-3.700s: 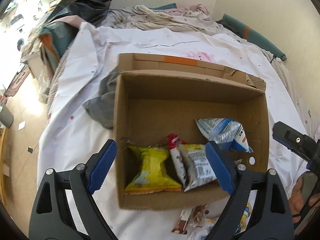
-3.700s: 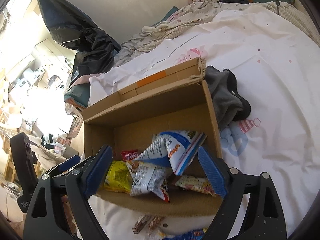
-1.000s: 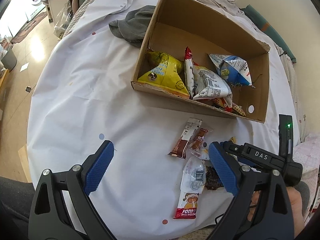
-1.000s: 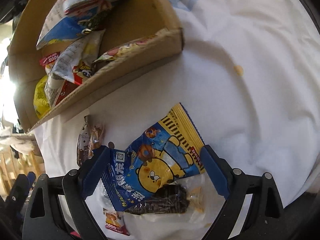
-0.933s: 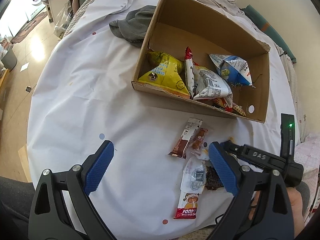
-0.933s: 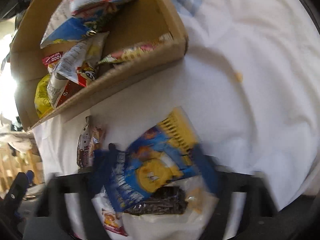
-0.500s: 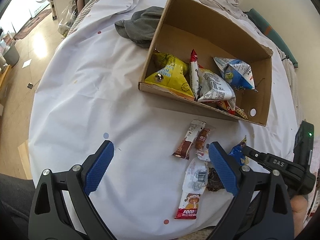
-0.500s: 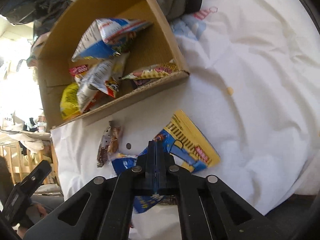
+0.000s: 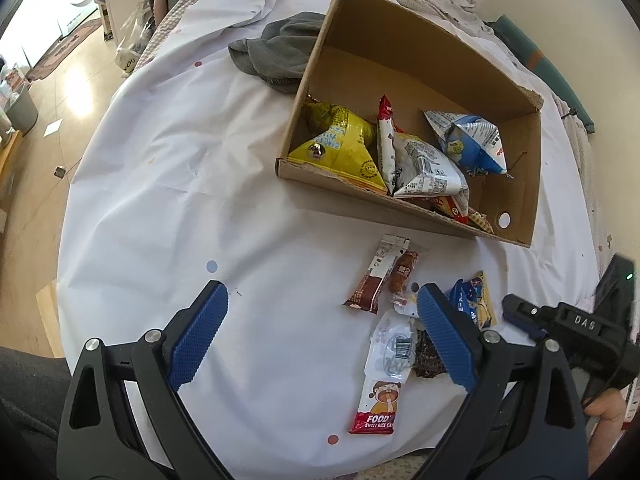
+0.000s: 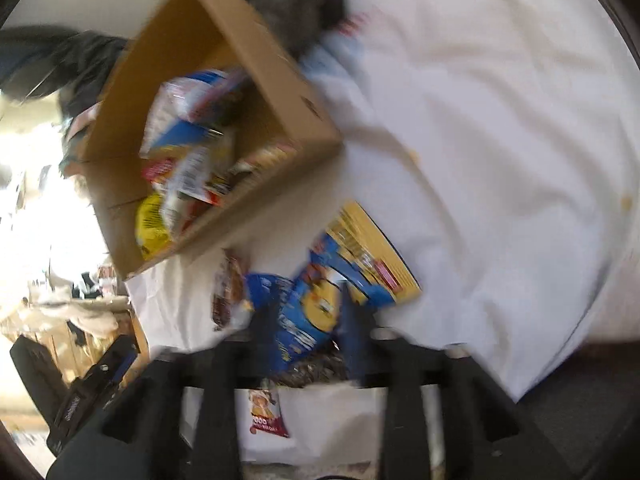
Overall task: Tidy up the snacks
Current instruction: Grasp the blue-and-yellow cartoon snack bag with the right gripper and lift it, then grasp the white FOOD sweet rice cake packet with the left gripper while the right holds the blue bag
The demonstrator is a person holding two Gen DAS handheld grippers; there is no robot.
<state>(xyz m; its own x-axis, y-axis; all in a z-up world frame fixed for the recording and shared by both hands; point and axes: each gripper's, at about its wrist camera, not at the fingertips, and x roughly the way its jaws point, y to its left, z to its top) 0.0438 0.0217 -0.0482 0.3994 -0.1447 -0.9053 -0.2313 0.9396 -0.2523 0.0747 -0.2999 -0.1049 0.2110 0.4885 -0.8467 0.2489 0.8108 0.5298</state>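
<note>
Left hand-held gripper (image 9: 322, 334) spread wide, hovering over the white bed sheet (image 9: 180, 168), holding nothing. Right hand-held gripper (image 10: 308, 316) blurred, fingers narrow, pinching the blue-yellow snack bag (image 10: 344, 268) just off the sheet near the cardboard box (image 9: 516, 76). Box holds several snack packs; a chocolate bar (image 9: 376, 276) and rice cake pack (image 9: 378, 404) lie loose on the sheet in front.

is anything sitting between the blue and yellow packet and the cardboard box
Nothing visible blocks it. Only bare white sheet lies between the blue and yellow packet and the cardboard box; the brown bars lie off to the side.
</note>
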